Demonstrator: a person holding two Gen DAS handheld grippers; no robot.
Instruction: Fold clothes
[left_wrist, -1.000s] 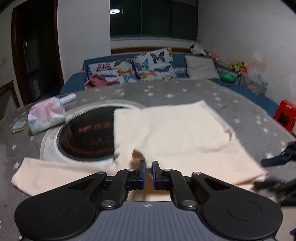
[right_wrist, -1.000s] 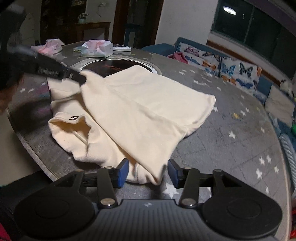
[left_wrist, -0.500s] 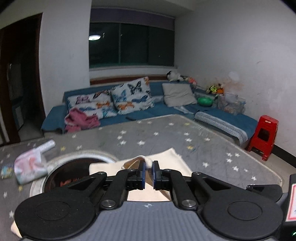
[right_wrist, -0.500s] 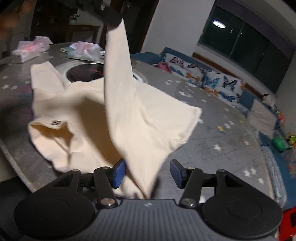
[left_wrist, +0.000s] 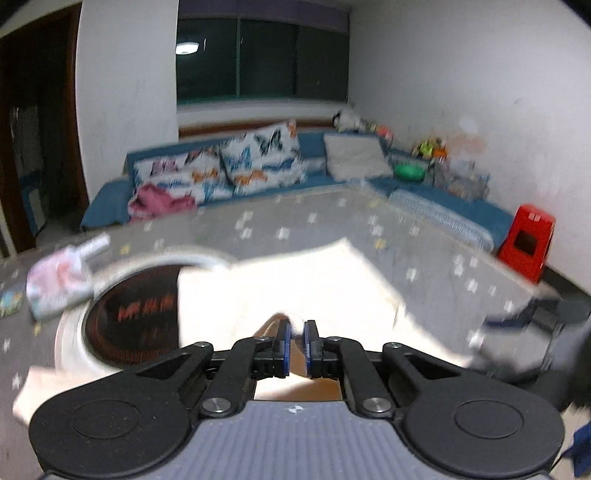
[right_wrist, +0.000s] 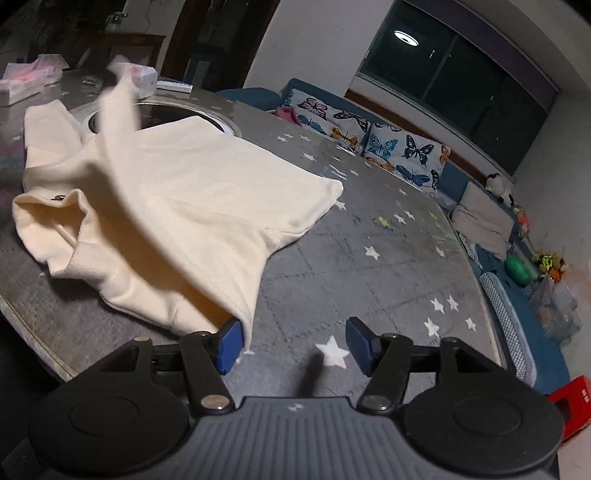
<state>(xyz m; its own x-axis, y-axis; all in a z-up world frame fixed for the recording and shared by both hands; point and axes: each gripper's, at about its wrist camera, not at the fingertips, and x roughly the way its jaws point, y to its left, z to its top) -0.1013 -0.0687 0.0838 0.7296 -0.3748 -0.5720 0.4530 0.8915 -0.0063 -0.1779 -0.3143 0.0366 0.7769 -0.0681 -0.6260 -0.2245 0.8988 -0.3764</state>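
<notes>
Your left gripper (left_wrist: 294, 341) has its jaws clenched on a pinch of the cream garment (right_wrist: 192, 192), and a strip of the cloth rises from the pile up to that grip at the far left of the right wrist view. The rest of the garment lies rumpled on the star-patterned bench (right_wrist: 388, 266), its far edge partly over the round cooktop (left_wrist: 133, 317) set into the bench.

Your right gripper (right_wrist: 291, 345) sits at the garment's near corner with its jaws opening. The left pad touches the hem, but bare bench shows between the pads and nothing is grasped.

Tissue packs (right_wrist: 26, 79) lie beyond the cooktop. Behind the bench a blue sofa (left_wrist: 443, 206) carries butterfly cushions (right_wrist: 402, 155), and a red stool (left_wrist: 526, 242) stands by the wall. The left wrist view is blurred.
</notes>
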